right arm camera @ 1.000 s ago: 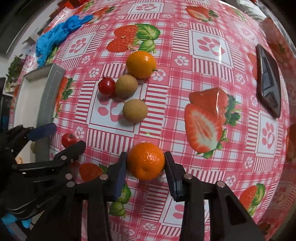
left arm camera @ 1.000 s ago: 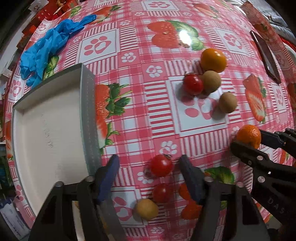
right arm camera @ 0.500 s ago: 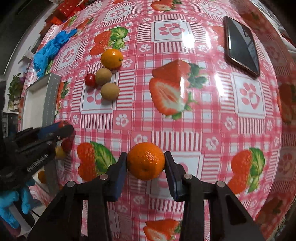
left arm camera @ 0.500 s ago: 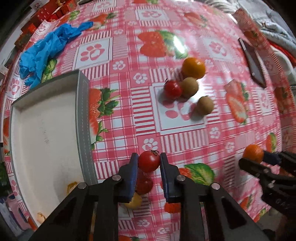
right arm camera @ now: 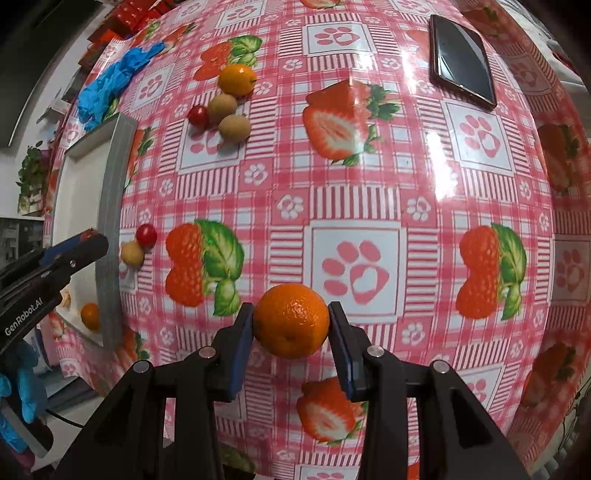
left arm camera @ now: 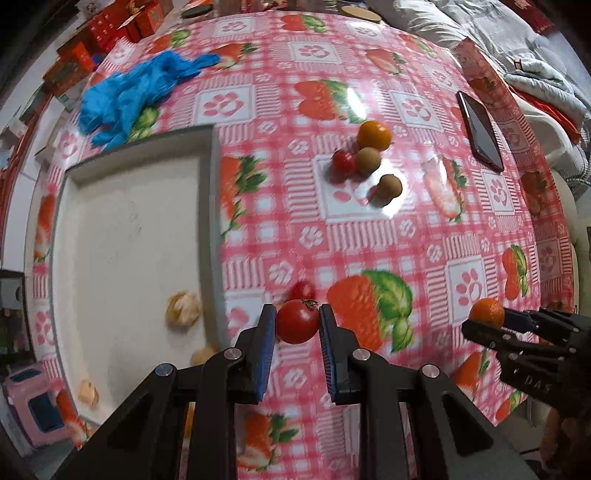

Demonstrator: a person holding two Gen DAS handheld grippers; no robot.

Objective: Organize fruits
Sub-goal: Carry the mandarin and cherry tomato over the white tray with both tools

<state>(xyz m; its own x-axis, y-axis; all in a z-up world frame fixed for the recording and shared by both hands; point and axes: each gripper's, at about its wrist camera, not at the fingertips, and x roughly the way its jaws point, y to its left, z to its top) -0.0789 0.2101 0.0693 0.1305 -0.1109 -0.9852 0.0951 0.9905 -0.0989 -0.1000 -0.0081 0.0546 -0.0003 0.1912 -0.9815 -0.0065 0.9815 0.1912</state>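
My left gripper [left arm camera: 297, 325] is shut on a red cherry tomato [left arm camera: 297, 320] and holds it above the table, just right of the white tray [left arm camera: 122, 236]. My right gripper [right arm camera: 291, 328] is shut on a small orange [right arm camera: 291, 320], lifted over the tablecloth; it also shows in the left wrist view [left arm camera: 487, 313]. A second tomato [left arm camera: 302, 289] lies below the left gripper. On the cloth farther off sit an orange [left arm camera: 373, 135], a tomato [left arm camera: 343, 161] and two brown fruits [left arm camera: 368, 160] [left arm camera: 390, 186]. The tray holds several small fruits [left arm camera: 184, 308].
A blue glove [left arm camera: 133, 92] lies beyond the tray. A black phone [left arm camera: 479, 132] lies at the far right. Red boxes [left arm camera: 110, 29] line the far table edge. A small brown fruit [right arm camera: 132, 253] and tomato [right arm camera: 146, 234] lie beside the tray wall.
My left gripper closed on the tomato and lifted it. My right gripper lifted the orange higher and pulled back; both views now see the table from farther up.
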